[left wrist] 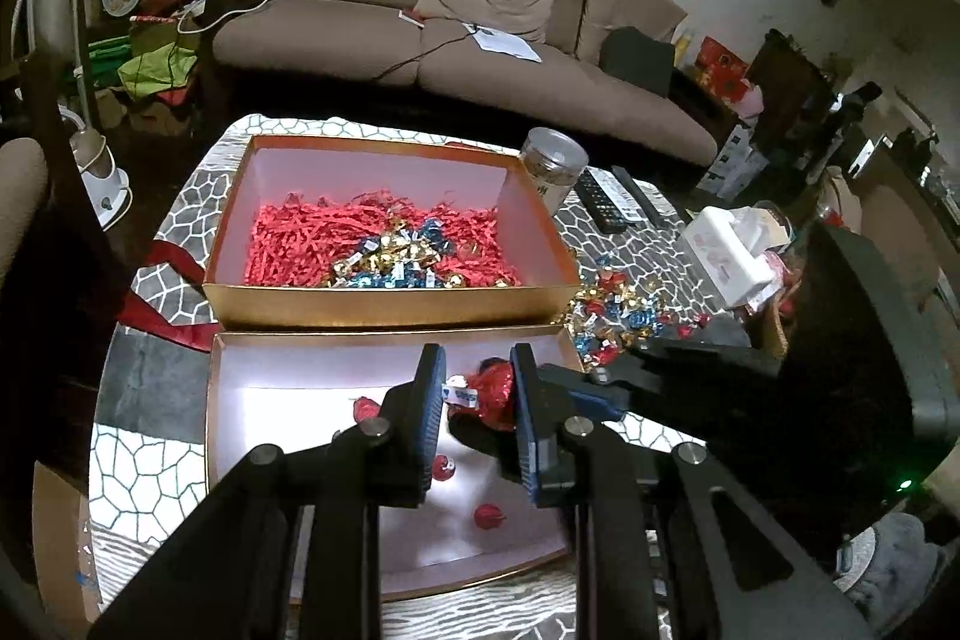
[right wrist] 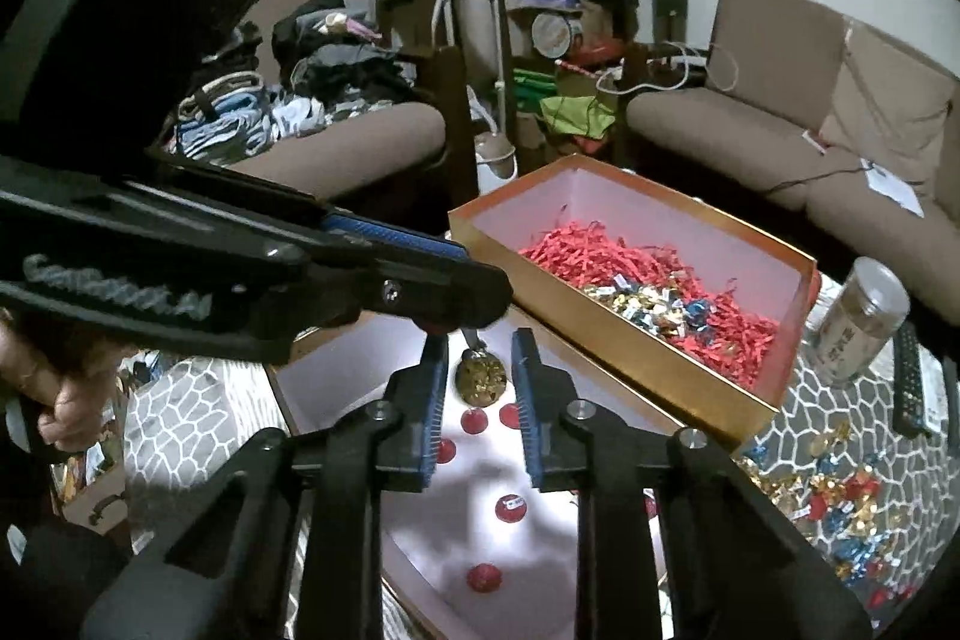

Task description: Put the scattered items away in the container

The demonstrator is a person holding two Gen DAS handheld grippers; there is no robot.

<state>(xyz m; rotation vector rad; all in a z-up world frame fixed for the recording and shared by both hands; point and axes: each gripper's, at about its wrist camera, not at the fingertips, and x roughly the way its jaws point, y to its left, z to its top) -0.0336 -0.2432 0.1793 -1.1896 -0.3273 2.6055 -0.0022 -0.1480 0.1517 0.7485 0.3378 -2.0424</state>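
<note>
My left gripper (left wrist: 477, 394) is shut on a red foil candy (left wrist: 489, 388) above the shallow white-lined tray (left wrist: 312, 370). Several red candies (left wrist: 489, 515) lie loose in that tray. Behind it stands the gold box (left wrist: 384, 304), filled with red paper shreds and gold and blue candies. In the right wrist view my right gripper (right wrist: 480, 382) holds a gold foil candy (right wrist: 483, 376) between its pads, over the same tray (right wrist: 336, 400). The left gripper (right wrist: 486, 274) crosses just above and ahead of it. A scattered candy pile (right wrist: 840, 508) lies on the table to the right.
A clear jar (left wrist: 552, 166), two remotes (left wrist: 606, 202) and a white tissue box (left wrist: 726, 250) stand right of the gold box. A person's hand (right wrist: 66, 400) grips the left gripper's handle. A brown sofa (left wrist: 480, 10) runs behind the table.
</note>
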